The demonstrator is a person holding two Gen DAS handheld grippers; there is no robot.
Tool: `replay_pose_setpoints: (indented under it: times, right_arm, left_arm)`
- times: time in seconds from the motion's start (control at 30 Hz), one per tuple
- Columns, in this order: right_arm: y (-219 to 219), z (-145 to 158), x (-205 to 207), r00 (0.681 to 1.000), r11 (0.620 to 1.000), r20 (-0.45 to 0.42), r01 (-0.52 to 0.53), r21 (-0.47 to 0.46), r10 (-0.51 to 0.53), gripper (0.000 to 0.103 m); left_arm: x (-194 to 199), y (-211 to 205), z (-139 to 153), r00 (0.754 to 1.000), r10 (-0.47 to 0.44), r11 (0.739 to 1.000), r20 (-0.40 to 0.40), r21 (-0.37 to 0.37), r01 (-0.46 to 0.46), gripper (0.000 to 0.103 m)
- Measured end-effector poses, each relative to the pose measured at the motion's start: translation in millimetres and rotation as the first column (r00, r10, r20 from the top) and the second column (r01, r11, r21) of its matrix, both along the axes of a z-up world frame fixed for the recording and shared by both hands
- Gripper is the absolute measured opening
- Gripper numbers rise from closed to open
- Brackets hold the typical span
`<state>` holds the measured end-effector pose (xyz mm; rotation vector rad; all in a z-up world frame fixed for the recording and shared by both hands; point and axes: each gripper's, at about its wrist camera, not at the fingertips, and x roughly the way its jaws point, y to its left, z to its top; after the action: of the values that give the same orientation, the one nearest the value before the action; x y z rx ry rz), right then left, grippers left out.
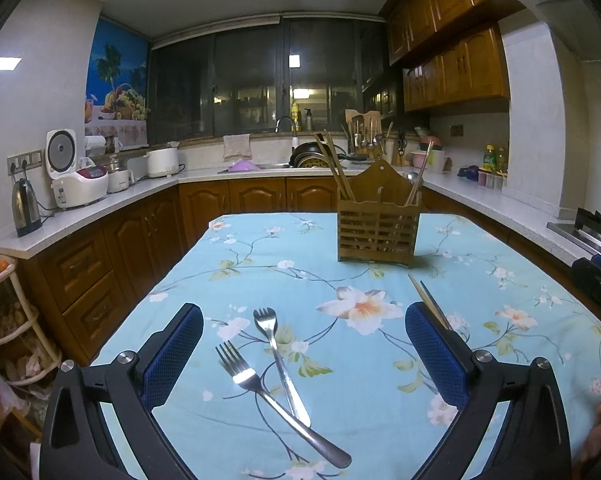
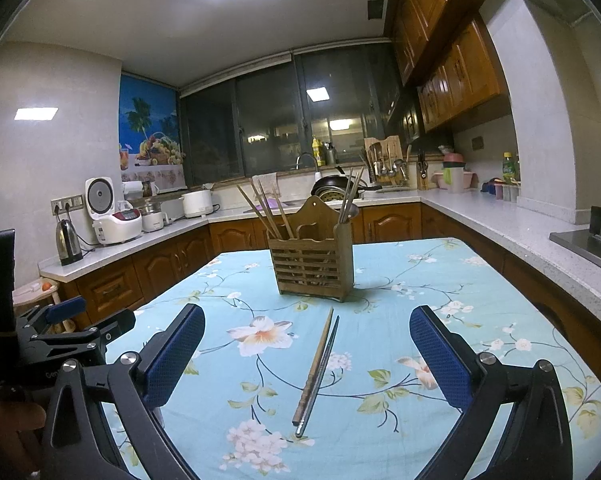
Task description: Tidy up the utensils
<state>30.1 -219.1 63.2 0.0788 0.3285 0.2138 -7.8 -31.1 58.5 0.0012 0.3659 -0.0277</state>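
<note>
Left wrist view shows my fingers (image 1: pixel 303 354) apart over two crossed forks (image 1: pixel 278 380); chopsticks (image 2: pixel 315 372) before the wooden caddy (image 2: pixel 314 268) also await, right fingers (image 2: pixel 306 356) apart.

Glossy metal forks (image 1: pixel 260 364); slatted wood holder (image 2: pixel 314 266); matt, probably cotton, tablecloth (image 2: pixel 380 312).

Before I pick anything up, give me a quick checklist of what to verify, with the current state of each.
1. Left gripper open and empty: ok.
2. Right gripper open and empty: ok.
3. Forks separated for a single pick: not ok, the two lie crossed.
4. Chopsticks between the right fingers: ok, the wooden and metal ones lie side by side.
5. Wooden holder upright on the tablecloth: ok.
6. Free room inside the holder's compartments: cannot tell, the slats hide the inside.
</note>
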Motion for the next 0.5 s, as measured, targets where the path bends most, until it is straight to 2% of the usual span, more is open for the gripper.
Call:
replay_pose_setpoints:
  times: [0.5]
  right_arm:
    - [0.0,-0.6,0.3,1.000,1.000,0.001,-0.001,0.002,0.001,0.103]
  left_arm:
    - [0.4,-1.9,0.9,1.000,0.002,1.000,0.000,-0.001,-0.002,0.102]
